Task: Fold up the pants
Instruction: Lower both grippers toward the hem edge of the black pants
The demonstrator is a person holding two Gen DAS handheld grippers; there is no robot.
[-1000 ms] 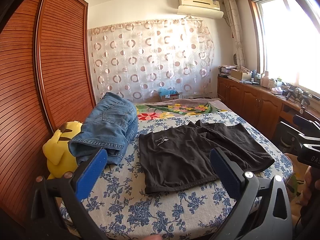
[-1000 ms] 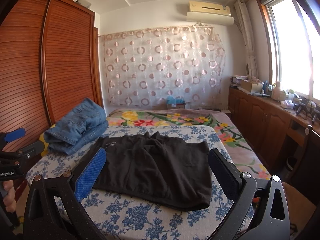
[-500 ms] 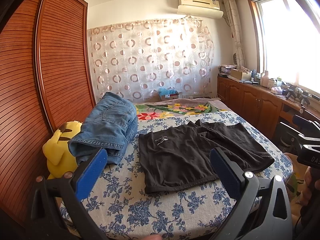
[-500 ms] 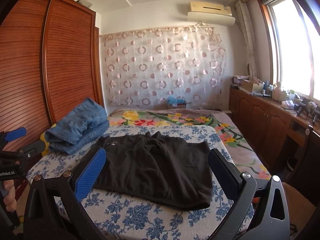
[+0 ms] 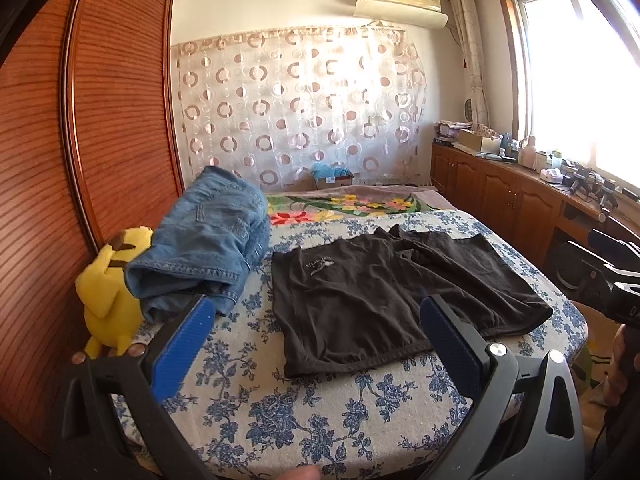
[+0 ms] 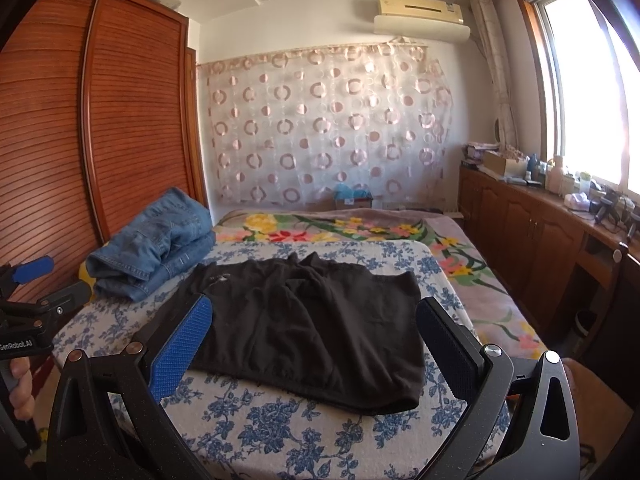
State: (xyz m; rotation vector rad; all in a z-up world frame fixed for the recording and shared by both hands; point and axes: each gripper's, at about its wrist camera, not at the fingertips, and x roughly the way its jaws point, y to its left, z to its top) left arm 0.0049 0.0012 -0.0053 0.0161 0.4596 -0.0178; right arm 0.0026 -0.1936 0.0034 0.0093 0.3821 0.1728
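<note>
Black pants [image 5: 384, 296] [image 6: 308, 324] lie spread flat on the blue-flowered bedspread [image 5: 312, 412] [image 6: 288, 428], with a small white logo near the left side. My left gripper [image 5: 316, 344] hovers open above the near edge of the bed, nothing between its blue-padded fingers [image 5: 182, 346]. Over the near edge on the other side, my right gripper [image 6: 314, 344] is open too and holds nothing. Each gripper shows at the side of the other's view: the right gripper [image 5: 616, 280], the left gripper [image 6: 28, 304] with a hand on it.
Folded blue jeans [image 5: 204, 244] [image 6: 156, 244] sit at the bed's left, beside a yellow plush toy [image 5: 110, 292]. A wooden slatted wardrobe [image 5: 80, 140] lines the left wall. Wooden cabinets [image 6: 532, 240] with clutter run under the window on the right. A floral blanket [image 6: 352, 228] covers the far bed.
</note>
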